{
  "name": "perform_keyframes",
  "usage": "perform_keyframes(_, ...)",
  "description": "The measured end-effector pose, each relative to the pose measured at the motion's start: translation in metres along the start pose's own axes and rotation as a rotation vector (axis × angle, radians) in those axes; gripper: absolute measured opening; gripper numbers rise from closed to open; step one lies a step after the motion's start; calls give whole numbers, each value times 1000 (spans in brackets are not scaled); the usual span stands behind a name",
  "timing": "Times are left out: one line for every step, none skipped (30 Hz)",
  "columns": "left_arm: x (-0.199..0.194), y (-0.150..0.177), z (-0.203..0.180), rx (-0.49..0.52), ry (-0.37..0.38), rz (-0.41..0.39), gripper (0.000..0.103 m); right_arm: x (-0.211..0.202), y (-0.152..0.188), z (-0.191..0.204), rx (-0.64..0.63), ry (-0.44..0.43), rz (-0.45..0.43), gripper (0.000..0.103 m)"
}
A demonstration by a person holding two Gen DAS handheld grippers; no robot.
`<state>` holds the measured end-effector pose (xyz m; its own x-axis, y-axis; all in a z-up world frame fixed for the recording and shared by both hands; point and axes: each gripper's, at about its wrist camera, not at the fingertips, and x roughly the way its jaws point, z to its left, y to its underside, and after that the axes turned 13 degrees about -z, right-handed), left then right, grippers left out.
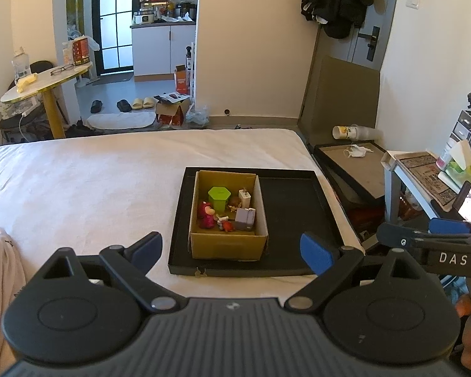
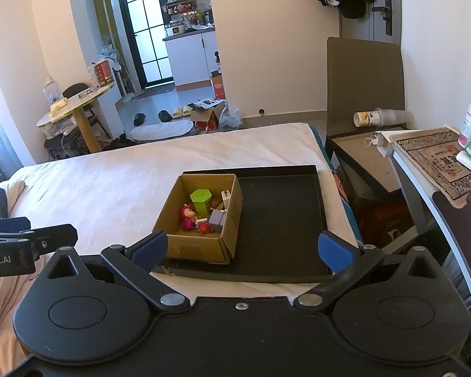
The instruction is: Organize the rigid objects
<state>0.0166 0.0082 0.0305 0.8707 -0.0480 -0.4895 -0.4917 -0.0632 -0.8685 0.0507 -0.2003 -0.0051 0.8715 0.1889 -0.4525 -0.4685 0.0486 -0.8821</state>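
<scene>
In cardboard box [image 1: 229,245] on black tray [image 1: 295,213]: toys; both hand-held grippers agape.

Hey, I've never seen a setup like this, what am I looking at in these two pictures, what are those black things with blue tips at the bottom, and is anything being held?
There is no robot here. A person holds a hand-held gripper in each hand, and each gripper carries a wide-angle camera looking forward along its two fingers. One picture comes from the left gripper, the other from the right gripper. The blue tips are the finger pads; both grippers are open and hold nothing.

Ahead is a bed with a white sheet. On it lies a black tray, and on the tray's left part sits an open cardboard box. Inside are small items: a green hexagonal container, a pink plush figure, a purple block and a white charger.
</scene>
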Motion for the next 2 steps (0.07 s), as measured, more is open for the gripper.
perform_keyframes(0, 0, 0, -1, 0, 0, 94, 0, 0, 0, 0, 1, 0, 103)
perform_keyframes(0, 0, 1, -4, -1, 0, 94, 0, 0, 0, -1, 0, 0, 103)
